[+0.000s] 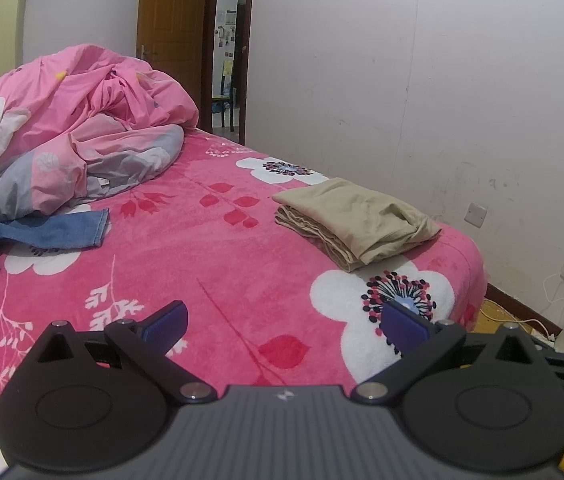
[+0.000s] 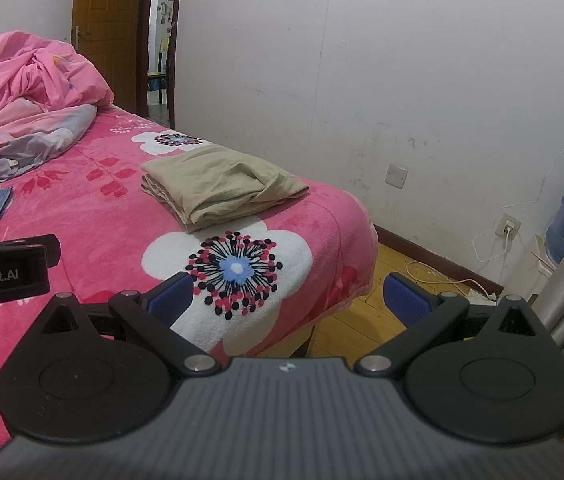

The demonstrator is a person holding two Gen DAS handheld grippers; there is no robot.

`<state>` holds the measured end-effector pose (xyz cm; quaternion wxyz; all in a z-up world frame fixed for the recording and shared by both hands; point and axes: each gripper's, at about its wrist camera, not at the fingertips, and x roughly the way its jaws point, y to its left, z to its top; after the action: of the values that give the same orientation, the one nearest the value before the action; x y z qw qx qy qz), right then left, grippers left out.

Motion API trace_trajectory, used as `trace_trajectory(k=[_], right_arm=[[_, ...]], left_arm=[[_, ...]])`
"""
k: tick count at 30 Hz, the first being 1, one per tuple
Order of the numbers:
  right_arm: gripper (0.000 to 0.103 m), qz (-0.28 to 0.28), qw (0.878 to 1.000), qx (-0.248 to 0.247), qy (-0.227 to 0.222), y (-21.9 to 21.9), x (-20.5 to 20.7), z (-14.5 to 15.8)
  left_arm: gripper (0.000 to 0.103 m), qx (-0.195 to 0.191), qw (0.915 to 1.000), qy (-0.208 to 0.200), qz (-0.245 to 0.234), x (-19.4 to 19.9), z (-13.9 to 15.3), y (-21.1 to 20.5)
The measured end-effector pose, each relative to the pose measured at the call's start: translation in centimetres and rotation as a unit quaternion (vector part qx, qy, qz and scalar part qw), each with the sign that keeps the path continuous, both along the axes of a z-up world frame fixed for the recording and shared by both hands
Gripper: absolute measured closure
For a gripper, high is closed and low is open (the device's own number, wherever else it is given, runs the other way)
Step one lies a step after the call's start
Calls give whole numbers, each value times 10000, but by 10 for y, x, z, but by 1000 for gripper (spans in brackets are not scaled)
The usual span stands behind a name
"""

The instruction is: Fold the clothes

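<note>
Above the pink floral bed [image 2: 81, 216], left gripper [image 1: 284, 326] and right gripper [image 2: 288, 296] both spread wide, empty (side label reads "nRobot.AI"). Farther on, folded beige garment [image 2: 221, 184] lies near the bed's wall-side edge; denim piece [image 1: 53, 232] beside the rumpled pink duvet [image 1: 65, 120].

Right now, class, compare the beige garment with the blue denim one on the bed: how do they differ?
The beige garment is folded into a neat stack; the denim lies loose and unfolded. The beige garment sits near the bed's wall-side corner, apart from everything; the denim lies by the pink quilt, partly tucked under it. The beige shows whole; only part of the denim shows. Both rest on the pink floral blanket.
</note>
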<state>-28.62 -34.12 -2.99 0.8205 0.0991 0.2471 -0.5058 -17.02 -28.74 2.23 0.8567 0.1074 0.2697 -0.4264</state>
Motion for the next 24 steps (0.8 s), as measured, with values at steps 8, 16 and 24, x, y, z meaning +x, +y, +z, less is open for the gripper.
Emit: trace_trajectory(k=[8, 16, 24], right_arm=[[1, 14, 10000, -15, 9, -1, 1, -1], [1, 51, 10000, -34, 18, 1, 2, 0], [1, 70, 10000, -29, 19, 1, 4, 1]], left_arm=[[0, -4, 10000, -5, 25, 1, 1, 0], [0, 2, 10000, 7, 37, 2, 1, 0], [0, 9, 10000, 7, 40, 3, 1, -1]])
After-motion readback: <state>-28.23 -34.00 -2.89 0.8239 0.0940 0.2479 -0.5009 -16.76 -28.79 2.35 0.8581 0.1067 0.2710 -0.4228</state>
